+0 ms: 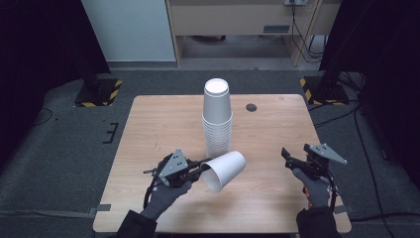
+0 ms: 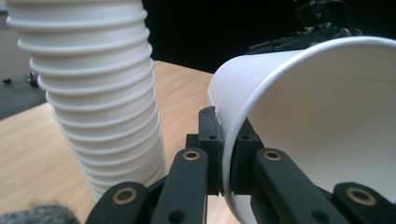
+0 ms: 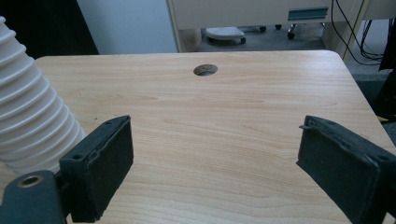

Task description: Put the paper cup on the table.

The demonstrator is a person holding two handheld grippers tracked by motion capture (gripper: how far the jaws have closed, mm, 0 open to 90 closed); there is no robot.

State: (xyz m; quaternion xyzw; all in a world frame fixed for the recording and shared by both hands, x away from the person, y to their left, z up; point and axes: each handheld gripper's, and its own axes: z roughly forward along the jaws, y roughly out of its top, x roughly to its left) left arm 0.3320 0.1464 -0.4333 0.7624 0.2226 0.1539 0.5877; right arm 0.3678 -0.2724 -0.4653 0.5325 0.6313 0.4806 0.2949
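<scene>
Cups: one stack [image 1: 217, 119], one loose cup [image 1: 225, 170].

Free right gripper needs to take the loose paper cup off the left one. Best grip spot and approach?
Likely the closed base end of the paper cup, from its right. The cup is tipped sideways, base toward the right gripper, whose jaws stand open. The left gripper already pinches the rim wall, so the tapered base end is free.
</scene>
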